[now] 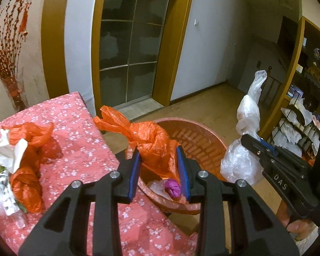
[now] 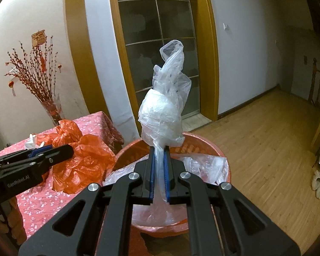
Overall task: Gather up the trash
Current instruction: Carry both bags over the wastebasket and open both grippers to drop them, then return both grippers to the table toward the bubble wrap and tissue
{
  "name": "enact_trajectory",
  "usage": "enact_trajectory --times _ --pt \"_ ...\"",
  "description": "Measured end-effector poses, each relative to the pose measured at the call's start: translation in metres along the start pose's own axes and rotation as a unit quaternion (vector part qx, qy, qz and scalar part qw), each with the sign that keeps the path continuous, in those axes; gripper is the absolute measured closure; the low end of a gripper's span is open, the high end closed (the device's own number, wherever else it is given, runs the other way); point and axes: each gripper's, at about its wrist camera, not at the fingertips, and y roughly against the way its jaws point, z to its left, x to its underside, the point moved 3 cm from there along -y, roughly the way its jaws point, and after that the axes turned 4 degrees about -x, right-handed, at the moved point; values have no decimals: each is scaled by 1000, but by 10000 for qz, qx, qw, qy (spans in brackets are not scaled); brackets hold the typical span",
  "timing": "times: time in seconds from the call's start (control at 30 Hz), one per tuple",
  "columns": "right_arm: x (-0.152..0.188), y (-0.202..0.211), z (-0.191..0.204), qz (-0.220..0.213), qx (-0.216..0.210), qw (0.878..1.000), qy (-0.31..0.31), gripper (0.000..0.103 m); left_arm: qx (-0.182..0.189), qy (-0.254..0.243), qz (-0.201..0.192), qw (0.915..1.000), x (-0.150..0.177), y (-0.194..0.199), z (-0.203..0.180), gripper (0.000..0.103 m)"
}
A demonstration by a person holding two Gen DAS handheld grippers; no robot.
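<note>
An orange plastic bag (image 1: 151, 140), crumpled and knotted, is clamped between the blue pads of the left gripper (image 1: 159, 170), which holds it above the near rim of a round reddish-pink waste basket (image 1: 198, 140). The bag's loose handles stick up and to the left, over the edge of the counter (image 1: 79, 149), and its lower folds hang down toward the basket's inside. Down in the basket lie a small purple wad (image 1: 172, 188) and some clear plastic film.

The right gripper (image 2: 159, 170) is closed tight on the twisted neck of a clear plastic bag (image 2: 166, 106). The knotted bulk of that bag stands upright above the fingertips, with a thin twisted tail rising on top, and the rest of the film trails down between the pads into the basket. This bag, too, is over the basket, toward its right side as the left wrist view shows it.

The basket stands on a wooden floor (image 2: 266, 149), just beside the counter, which is covered by a pink cloth with small white flowers. On the counter, well to the left of the held orange bag, lies a heap of trash (image 1: 23, 160): another orange bag, crumpled white paper and bits of clear and printed wrapping. Behind the counter, against the wall, stands a vase of red-budded branches (image 2: 38, 81). A glass-paned door in a yellow-brown wooden frame (image 1: 130, 42) is behind the basket.
</note>
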Motion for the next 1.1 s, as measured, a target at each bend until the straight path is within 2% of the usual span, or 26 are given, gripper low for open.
enact_trajectory --times 0.4,0.57,0.63,0.73,0.93,1.1 --pt "6 -31 -24 213 121 9996 -137 95 90 -137 256 9995 3 -51 -12 68" --pt "6 -43 -26 291 154 9992 -221 82 59 -106 421 9990 10 -68 -11 60" --pt "7 -45 -27 305 175 9991 -239 70 35 -84 458 9989 13 -71 -10 56" --pt "10 -43 -29 306 217 9989 -275 60 -61 -41 485 9988 16 -73 -3 49" --pt "13 -38 -30 306 291 9987 -270 47 -298 105 399 9987 21 -62 13 35" --pt "14 -28 -25 281 282 9989 -240 43 -559 133 331 9978 32 -39 28 29"
